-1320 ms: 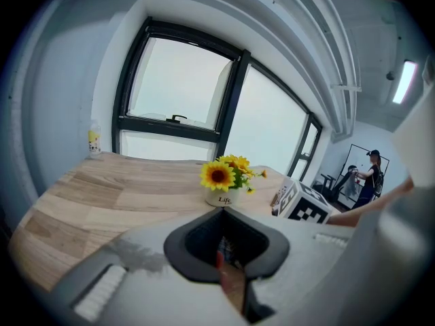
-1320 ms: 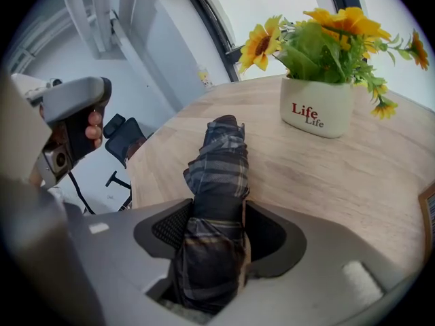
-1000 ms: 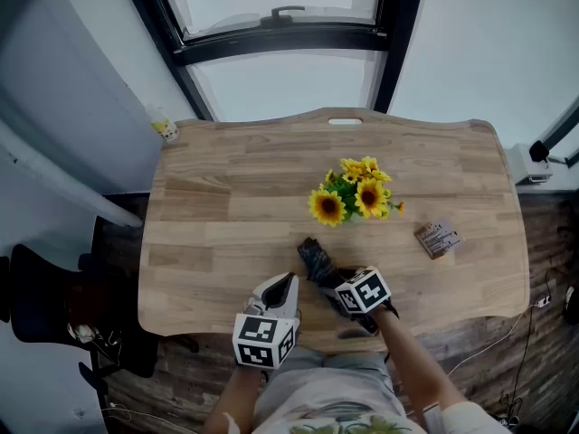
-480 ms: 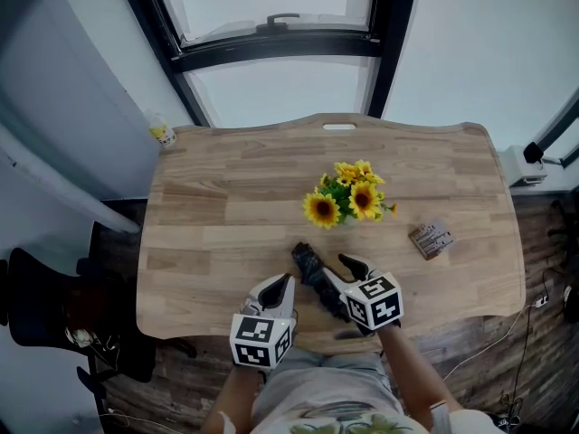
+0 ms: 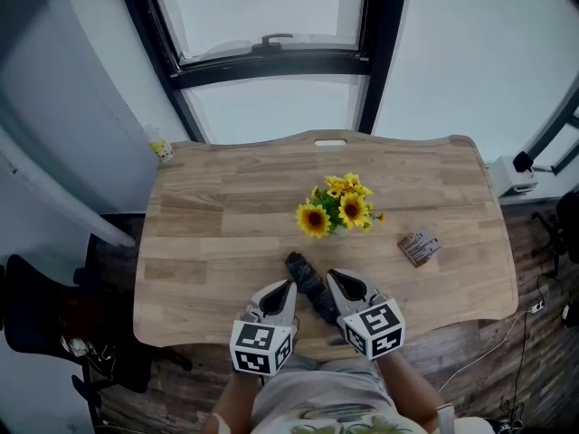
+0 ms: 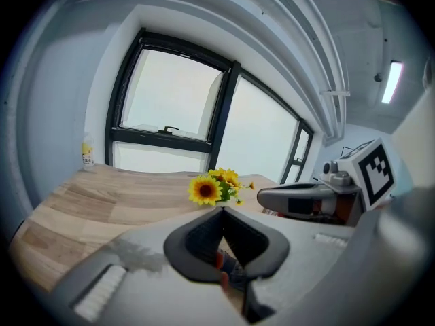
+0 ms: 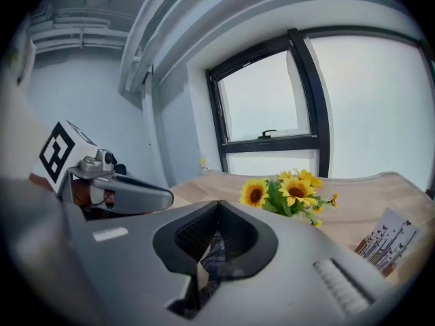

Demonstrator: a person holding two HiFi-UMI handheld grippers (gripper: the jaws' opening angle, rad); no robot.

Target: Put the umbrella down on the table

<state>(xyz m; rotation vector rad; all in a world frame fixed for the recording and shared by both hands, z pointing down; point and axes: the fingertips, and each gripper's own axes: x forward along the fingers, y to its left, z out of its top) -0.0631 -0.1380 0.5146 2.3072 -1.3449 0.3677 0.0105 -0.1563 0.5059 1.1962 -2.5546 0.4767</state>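
- 1 small yellow-labelled bottle is seen at the far left corner of the wooden table, well apart from everything else.
- Near the front edge, the left gripper is held over the wood. Its jaws are pressed together at the tips, with nothing caught between them.
- Just right of it, the folded dark umbrella is laid flat on the table, slanted between the 2 grippers. No contact with either can be made out.
- Behind the umbrella, a bunch of sunflowers is stood near the table's middle.
- The right gripper is found just right of the umbrella. Its jaws have just been closing and are met at the tips with nothing pinched. Checked cloth is only glimpsed below, through the gap behind them.
- Further right, a small printed packet is seen lying flat.
- The task is judged done: the umbrella is down and released. At most, withdrawal of the 2 grippers is left.
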